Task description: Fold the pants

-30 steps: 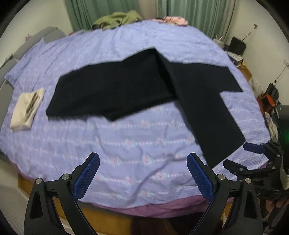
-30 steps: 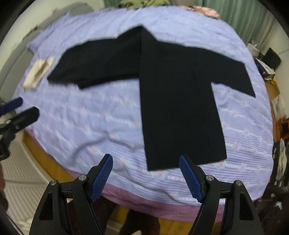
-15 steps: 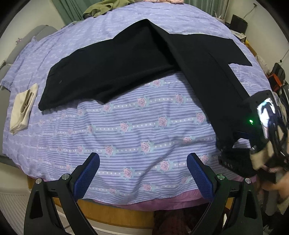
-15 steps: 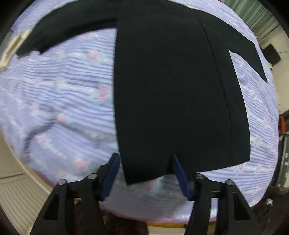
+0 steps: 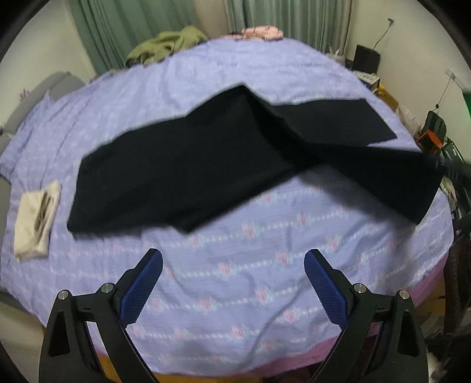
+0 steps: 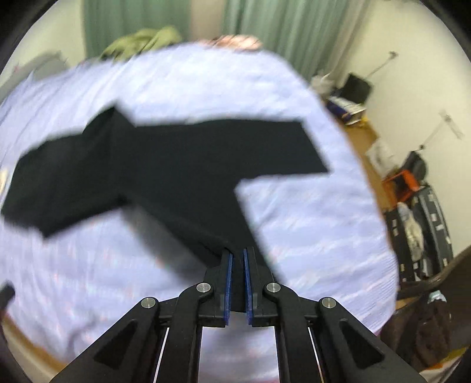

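I see a lilac floral bedsheet [image 5: 235, 282], a folded cream cloth [image 5: 35, 218] near its left edge, an olive garment heap [image 5: 167, 44] and pink fabric [image 5: 262, 31] at the far side. Green curtains [image 5: 141, 26] behind. Clutter along right wall [image 6: 418, 206].

Big bed [image 5: 294, 265] under a lilac floral striped sheet; black pants [image 5: 188, 165] spread across; folded cream cloth [image 5: 36, 218] near left edge; crumpled olive garment [image 5: 167, 44] at far side

Black pants [image 5: 188, 165] lie on a lavender bedspread [image 5: 265, 280] striped with pink roses, beside a folded cream cloth [image 5: 36, 218] and green curtains [image 5: 141, 26].
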Demonstrator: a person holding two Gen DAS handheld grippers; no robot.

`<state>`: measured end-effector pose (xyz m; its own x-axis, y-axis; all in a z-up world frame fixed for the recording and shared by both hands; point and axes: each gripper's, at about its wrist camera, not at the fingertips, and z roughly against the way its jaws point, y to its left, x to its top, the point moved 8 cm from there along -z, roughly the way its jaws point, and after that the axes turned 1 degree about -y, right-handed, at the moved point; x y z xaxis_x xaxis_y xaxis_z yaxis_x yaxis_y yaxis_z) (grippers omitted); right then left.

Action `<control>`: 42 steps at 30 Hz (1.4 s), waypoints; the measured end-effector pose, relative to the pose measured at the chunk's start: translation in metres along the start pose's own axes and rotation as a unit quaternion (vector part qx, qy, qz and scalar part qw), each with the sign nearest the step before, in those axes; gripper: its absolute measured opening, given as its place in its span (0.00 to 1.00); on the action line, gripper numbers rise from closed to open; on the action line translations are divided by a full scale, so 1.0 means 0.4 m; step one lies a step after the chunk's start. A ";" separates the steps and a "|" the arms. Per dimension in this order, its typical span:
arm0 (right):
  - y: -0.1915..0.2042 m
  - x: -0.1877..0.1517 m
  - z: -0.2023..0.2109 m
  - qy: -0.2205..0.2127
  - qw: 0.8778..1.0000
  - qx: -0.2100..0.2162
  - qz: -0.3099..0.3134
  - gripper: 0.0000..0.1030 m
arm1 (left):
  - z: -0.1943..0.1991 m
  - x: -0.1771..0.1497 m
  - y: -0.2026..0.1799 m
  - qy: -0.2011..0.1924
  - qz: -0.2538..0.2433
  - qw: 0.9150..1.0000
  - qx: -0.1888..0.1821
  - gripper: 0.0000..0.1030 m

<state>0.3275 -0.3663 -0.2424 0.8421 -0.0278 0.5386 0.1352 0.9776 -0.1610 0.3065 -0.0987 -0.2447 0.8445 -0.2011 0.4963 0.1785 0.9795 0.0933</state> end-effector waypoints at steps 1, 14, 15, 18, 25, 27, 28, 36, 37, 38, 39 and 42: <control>-0.031 0.043 0.011 -0.013 1.000 -0.010 -0.010 0.07 | 0.005 0.021 0.000 -0.009 -0.005 1.000 0.000 0.95; -0.201 0.448 -0.028 -0.089 0.992 -0.085 0.002 0.07 | 0.022 0.329 -0.118 -0.086 -0.054 0.995 -0.006 0.96; -0.219 0.472 -0.039 -0.091 0.992 -0.085 0.003 0.07 | 0.014 0.348 -0.125 -0.087 -0.054 0.995 -0.005 0.96; -0.261 0.556 -0.127 -0.082 0.993 -0.087 0.004 0.07 | -0.037 0.422 -0.152 -0.082 -0.048 0.996 -0.001 0.96; -0.311 0.678 -0.385 -0.042 0.995 -0.086 0.028 0.07 | -0.232 0.557 -0.241 -0.051 -0.051 0.997 -0.010 0.95; -0.319 0.698 -0.458 -0.029 0.996 -0.081 0.033 0.07 | -0.291 0.589 -0.266 -0.042 -0.054 0.998 -0.010 0.95; -0.323 0.706 -0.502 -0.019 0.996 -0.078 0.036 0.07 | -0.324 0.608 -0.280 -0.039 -0.057 0.998 -0.009 0.95; -0.359 0.734 -0.672 0.011 0.995 -0.093 0.043 0.51 | -0.439 0.664 -0.337 -0.023 -0.084 0.996 -0.006 0.95; -0.377 0.738 -0.659 -0.002 0.994 -0.105 0.038 0.53 | -0.445 0.665 -0.340 -0.024 -0.086 0.996 -0.006 0.95; -0.396 0.739 -0.644 -0.007 0.993 -0.112 0.033 0.53 | -0.447 0.665 -0.343 -0.024 -0.085 0.996 -0.007 0.95; -0.414 0.737 -0.629 -0.009 0.993 -0.113 0.023 0.53 | -0.447 0.664 -0.343 -0.025 -0.083 0.996 -0.010 0.95; -0.452 0.712 -0.576 -0.017 0.995 -0.094 -0.002 0.53 | -0.438 0.654 -0.353 -0.031 -0.077 0.996 -0.022 0.95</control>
<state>0.6632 -0.5990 -0.2505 0.8234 -0.0214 0.5671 0.2373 0.9208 -0.3097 0.5909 -0.2914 -0.2793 0.7721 -0.3472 0.5323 0.3274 0.9352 0.1351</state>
